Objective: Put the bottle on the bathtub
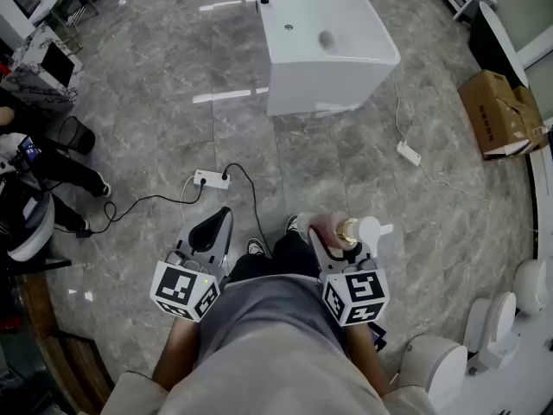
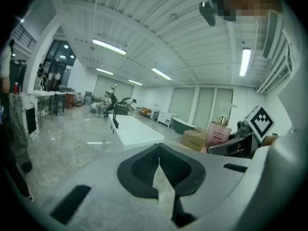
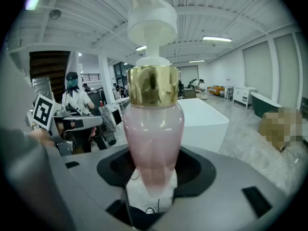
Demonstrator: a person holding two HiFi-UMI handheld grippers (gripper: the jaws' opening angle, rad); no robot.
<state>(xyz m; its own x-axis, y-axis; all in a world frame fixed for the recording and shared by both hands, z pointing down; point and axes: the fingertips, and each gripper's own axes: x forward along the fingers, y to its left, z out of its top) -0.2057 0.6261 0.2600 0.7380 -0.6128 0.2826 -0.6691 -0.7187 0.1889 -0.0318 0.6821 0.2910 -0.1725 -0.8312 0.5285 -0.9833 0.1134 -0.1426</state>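
Note:
A pink pump bottle [image 3: 153, 138] with a gold collar and white pump head stands upright between the jaws of my right gripper [image 3: 152, 177], which is shut on it. The head view shows the bottle [image 1: 333, 229] just ahead of the right marker cube, and the left gripper view shows the bottle [image 2: 219, 132] off to the right. My left gripper [image 2: 159, 170] is shut with nothing in it, and in the head view the left gripper [image 1: 212, 229] is held low at my left side. The white bathtub [image 1: 324, 37] stands a few steps ahead on the grey marble floor, and both gripper views show it: tub [image 2: 132, 131], tub [image 3: 204, 121].
A white power strip [image 1: 210, 180] with black cables lies on the floor between me and the tub. Another plug block [image 1: 408, 153] with a cord lies right of the tub. A cardboard box [image 1: 501, 113] sits far right. White toilets [image 1: 436, 366] line the lower right. A seated person [image 1: 39, 167] is at left.

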